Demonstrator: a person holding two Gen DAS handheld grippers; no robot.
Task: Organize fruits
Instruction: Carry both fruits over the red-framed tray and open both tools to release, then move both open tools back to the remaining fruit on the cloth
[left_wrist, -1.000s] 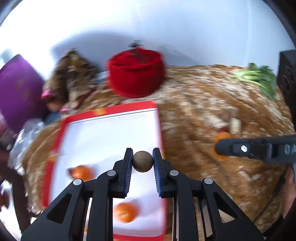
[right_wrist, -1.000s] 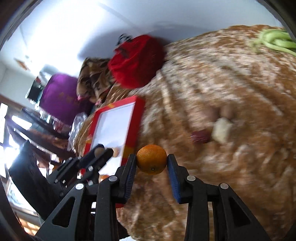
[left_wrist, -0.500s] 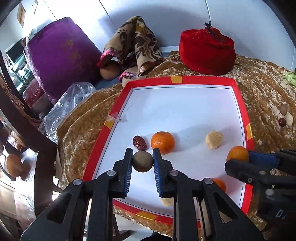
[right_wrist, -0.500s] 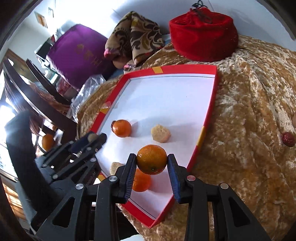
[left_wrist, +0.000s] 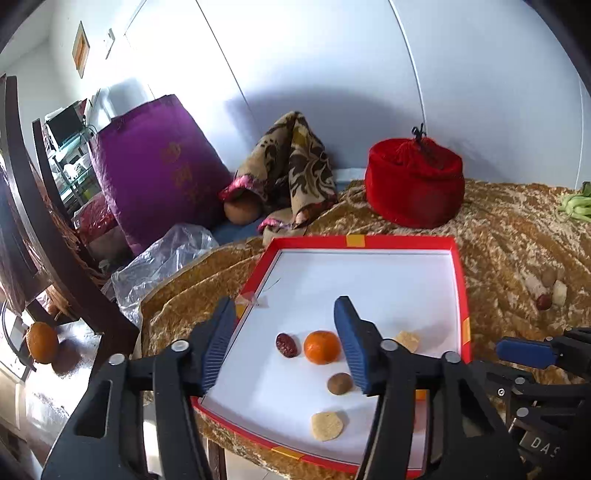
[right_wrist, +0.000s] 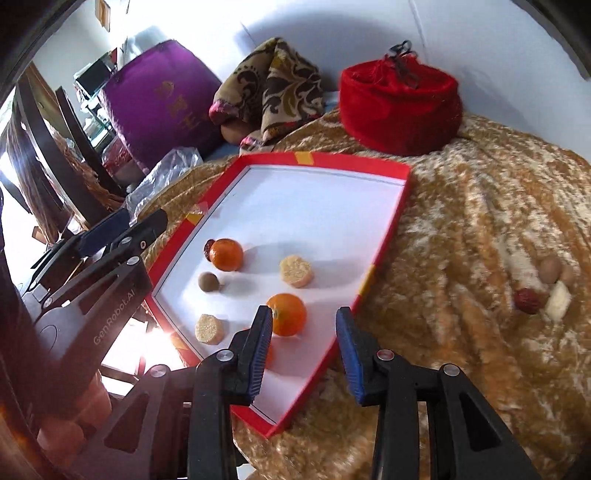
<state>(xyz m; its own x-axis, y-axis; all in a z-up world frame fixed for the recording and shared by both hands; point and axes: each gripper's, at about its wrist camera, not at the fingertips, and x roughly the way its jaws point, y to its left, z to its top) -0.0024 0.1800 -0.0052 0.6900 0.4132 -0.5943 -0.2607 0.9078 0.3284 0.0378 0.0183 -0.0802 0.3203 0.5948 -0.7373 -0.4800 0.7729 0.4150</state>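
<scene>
A red-rimmed white tray (left_wrist: 362, 240) (right_wrist: 391, 218) lies on a gold blanket. My left gripper (left_wrist: 286, 343) hovers over its near left part; its jaws are opening with nothing between them. A small brown round fruit (left_wrist: 340, 383) (right_wrist: 208, 281) rests on the tray beside an orange (left_wrist: 322, 347) (right_wrist: 227, 254) and a red date (left_wrist: 286, 345). My right gripper (right_wrist: 304, 350) is opening too. A second orange (right_wrist: 287, 314) sits on the tray just beyond its tips, close to the left pad and clear of the right one. Pale fruit pieces (right_wrist: 295, 271) (right_wrist: 208, 328) lie nearby.
Loose on the blanket to the right are a date (right_wrist: 528, 301), a pale piece (right_wrist: 557, 304) and a brown fruit (right_wrist: 550, 269). A red velvet pouch (left_wrist: 413, 188), patterned cloth (left_wrist: 291, 166), purple cushion (left_wrist: 155, 166) and plastic bag (left_wrist: 166, 254) stand behind. Dark chairs are at left.
My left jaws opened and the brown fruit dropped onto the tray. My right jaws parted and the orange now rests on the tray. Both grippers drew back and rose a little.
</scene>
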